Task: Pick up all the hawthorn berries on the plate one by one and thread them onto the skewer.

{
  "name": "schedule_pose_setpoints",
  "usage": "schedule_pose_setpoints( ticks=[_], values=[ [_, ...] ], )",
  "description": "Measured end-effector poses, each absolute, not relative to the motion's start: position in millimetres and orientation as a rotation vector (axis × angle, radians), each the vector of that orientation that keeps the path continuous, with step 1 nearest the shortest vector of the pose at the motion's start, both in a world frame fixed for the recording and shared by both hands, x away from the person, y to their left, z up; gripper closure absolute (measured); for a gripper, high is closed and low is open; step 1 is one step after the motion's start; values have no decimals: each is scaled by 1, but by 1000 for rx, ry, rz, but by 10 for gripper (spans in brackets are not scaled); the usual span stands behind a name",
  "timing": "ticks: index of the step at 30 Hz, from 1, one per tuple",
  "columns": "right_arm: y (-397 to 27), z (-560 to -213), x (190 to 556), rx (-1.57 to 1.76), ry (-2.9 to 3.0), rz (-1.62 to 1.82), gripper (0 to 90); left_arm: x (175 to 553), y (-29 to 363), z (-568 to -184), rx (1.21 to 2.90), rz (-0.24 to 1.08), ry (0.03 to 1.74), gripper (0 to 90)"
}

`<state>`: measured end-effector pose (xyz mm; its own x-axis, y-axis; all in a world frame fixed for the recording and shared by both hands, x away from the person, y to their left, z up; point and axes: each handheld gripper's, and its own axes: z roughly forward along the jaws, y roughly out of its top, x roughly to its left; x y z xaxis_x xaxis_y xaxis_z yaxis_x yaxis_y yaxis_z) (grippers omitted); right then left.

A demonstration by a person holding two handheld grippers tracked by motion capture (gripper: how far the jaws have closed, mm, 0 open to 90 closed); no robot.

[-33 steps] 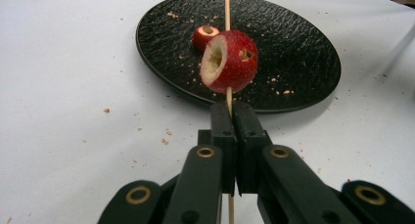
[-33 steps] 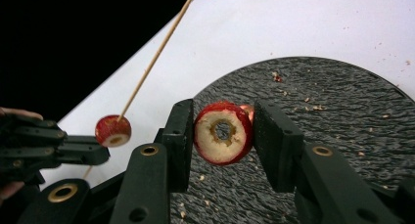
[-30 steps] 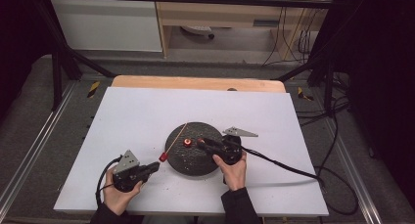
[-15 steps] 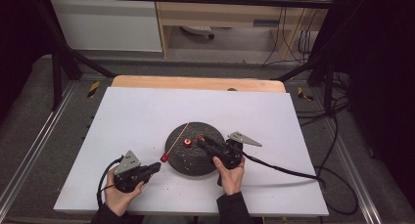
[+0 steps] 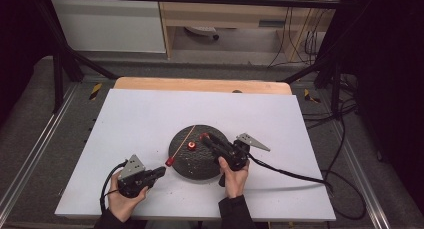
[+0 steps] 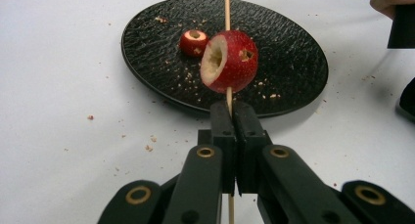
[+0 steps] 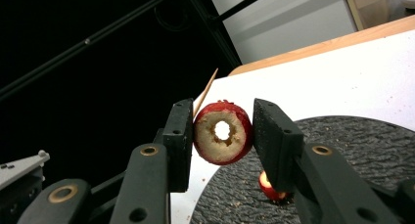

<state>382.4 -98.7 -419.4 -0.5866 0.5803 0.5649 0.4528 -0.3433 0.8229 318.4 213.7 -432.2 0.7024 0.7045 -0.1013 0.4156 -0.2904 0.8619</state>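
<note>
Threading fruit looks to be the step in hand: the left gripper (image 6: 230,117) pinches the skewer (image 6: 227,9) just below a speared fruit (image 6: 229,61); the right gripper (image 7: 221,136) clamps a cored fruit (image 7: 222,131) above the plate (image 7: 362,150); next, I judge, its hole must meet the skewer tip (image 7: 213,76) just beyond its jaws.

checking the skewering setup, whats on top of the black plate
On the black plate lies one cored red fruit amid crumbs. Another fruit, threaded on the skewer, hovers above, hiding the plate behind it.

A lab-like recording room is showing here: a black metal frame (image 5: 65,64) is standing around the white surface (image 5: 150,119), with loose cables (image 5: 300,34) trailing across the grey floor (image 5: 45,139).
</note>
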Motion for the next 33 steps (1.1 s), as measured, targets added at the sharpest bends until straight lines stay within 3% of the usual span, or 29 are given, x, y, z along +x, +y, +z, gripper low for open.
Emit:
schedule_pose_setpoints(
  ticks=[33],
  values=[
    [-115,-392,406,1363,1513,2235,615,315,189,-420,1911,370,812,881]
  ],
)
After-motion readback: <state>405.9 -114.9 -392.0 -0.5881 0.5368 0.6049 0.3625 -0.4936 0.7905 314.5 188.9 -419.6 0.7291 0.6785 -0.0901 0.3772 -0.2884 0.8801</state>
